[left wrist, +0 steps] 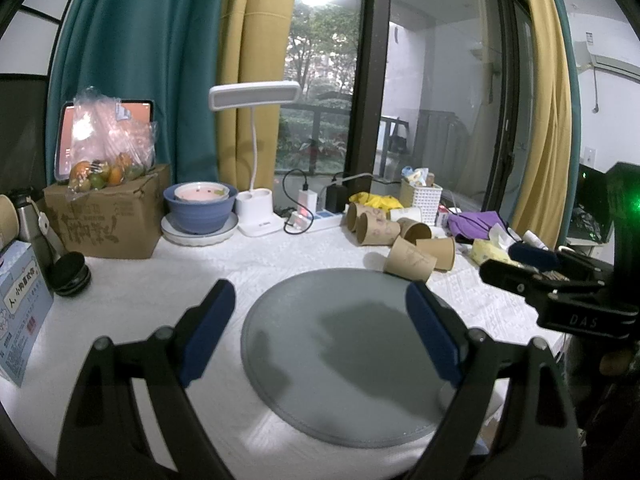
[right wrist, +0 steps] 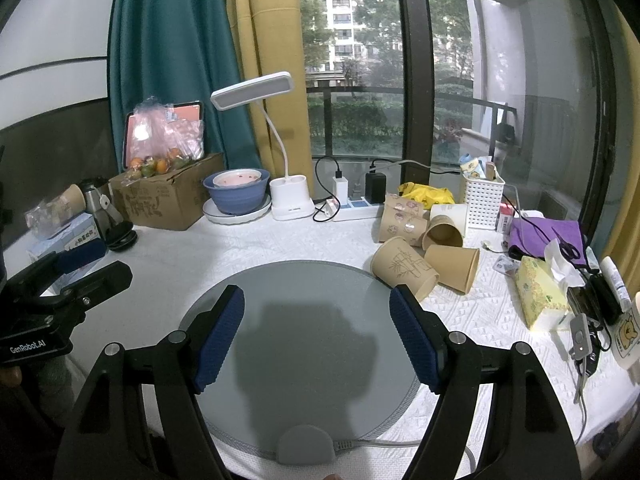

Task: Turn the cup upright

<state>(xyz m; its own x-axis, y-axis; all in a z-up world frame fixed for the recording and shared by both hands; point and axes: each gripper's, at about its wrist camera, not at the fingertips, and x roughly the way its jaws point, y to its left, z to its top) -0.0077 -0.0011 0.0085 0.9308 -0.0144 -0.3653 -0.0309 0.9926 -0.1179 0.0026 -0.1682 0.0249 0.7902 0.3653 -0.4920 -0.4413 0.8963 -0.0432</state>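
Several brown paper cups lie on their sides in a heap at the back right of the white table. The nearest cup (right wrist: pixel 404 267) has a bamboo drawing and lies at the far right edge of the round grey mat (right wrist: pixel 304 320); it also shows in the left wrist view (left wrist: pixel 410 261). My left gripper (left wrist: pixel 320 326) is open and empty over the mat (left wrist: pixel 344 364). My right gripper (right wrist: pixel 318 338) is open and empty over the mat, short of the cups. Each gripper shows at the edge of the other's view.
A white desk lamp (right wrist: pixel 286 196), a blue bowl on a plate (right wrist: pixel 236 196), a cardboard box with fruit (right wrist: pixel 168 196), a power strip (right wrist: pixel 356 208), a white basket (right wrist: pixel 482 200), purple cloth (right wrist: pixel 548 236) and a tissue pack (right wrist: pixel 540 296) ring the mat.
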